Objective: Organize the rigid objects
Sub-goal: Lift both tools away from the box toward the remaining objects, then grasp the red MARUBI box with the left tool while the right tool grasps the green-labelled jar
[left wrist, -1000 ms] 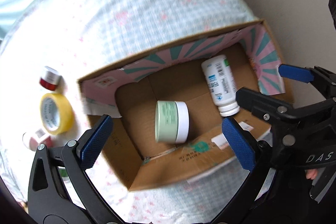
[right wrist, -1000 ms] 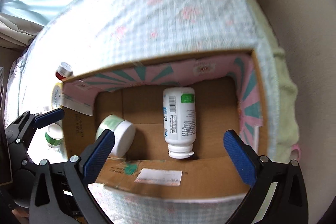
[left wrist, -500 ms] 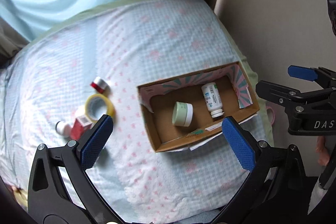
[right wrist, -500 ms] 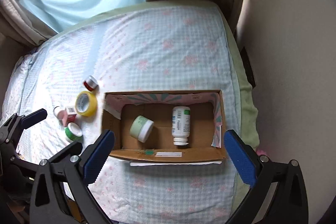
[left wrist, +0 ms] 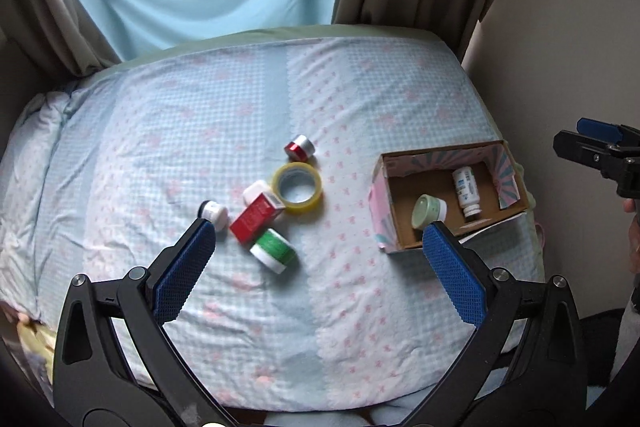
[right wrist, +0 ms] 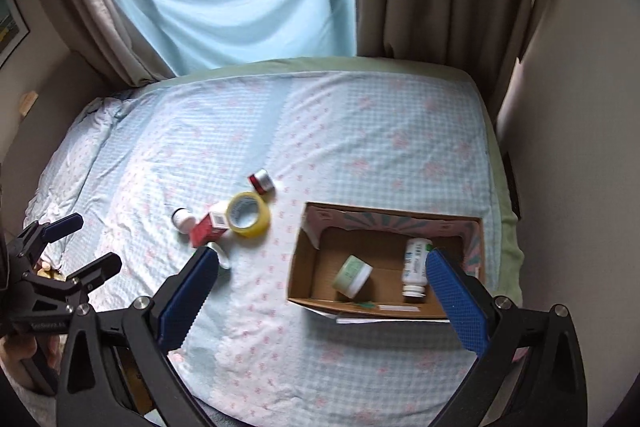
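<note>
Left wrist view: both grippers' fingers spread empty, red box lying beyond them.

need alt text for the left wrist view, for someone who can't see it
An open left gripper hovers over a blue checked bedsheet. Loose items cluster mid-bed: a yellow tape roll, a red carton and small jars. At right, a cardboard box holds a pale green jar and a white bottle.
</note>
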Demonstrator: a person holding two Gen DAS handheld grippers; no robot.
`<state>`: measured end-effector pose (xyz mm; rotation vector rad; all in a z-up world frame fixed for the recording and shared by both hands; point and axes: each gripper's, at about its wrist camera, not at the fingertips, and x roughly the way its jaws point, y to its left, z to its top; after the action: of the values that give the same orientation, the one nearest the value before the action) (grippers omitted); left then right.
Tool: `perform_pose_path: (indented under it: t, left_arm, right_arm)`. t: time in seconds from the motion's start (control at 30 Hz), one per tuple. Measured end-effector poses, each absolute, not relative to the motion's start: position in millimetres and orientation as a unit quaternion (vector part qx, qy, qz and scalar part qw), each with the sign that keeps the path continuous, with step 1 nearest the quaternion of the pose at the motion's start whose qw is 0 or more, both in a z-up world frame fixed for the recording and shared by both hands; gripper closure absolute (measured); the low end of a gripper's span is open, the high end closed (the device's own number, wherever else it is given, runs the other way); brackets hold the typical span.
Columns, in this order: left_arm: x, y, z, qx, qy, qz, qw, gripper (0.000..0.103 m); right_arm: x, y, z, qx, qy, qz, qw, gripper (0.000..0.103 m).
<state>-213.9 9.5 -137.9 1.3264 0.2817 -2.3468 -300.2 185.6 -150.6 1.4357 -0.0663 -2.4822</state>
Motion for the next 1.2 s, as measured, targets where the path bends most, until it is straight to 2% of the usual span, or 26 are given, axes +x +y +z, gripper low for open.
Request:
perform_pose_path:
  t: [0.3,0.6,0.9,1.1,1.2]
  left_arm:
    - [-161.4,-67.4,-144.3,0.494,0.060,-0.847,0.187,0.000]
    - [-177.8,-132.0,-178.6,0.551,0.029,-0.829,0.089,0.000]
    - [-244.2,-172.4,-262.8,0.616,-0.016,-0.788,-0.006,0.001]
    - [-281.8,-180.4,-334.2,0.653,-0.032,-0.756,-0.041,0.015]
    - [-294.5,-177.3,-367.9,0.668,-0.045,-0.741,-0.055,0.018]
  right_arm:
    - [-285.4,99.0,-159.5,0.490,-0.007,-0.854,0.175,0.000]
    - [-262.8,18.1,-213.4,0.526,0.000,-0.831,0.181,0.000]
    - [-248.6,-44.2,-286.5,0.548,0.074,-0.812,0.186,0.000]
    - [-260.1,-70.8,-335.0,0.550,0.139,-0.803,0.183,0.000]
    - [-267.7,-84.9,-363.2,0.558,0.172,-0.790,0.188,0.000]
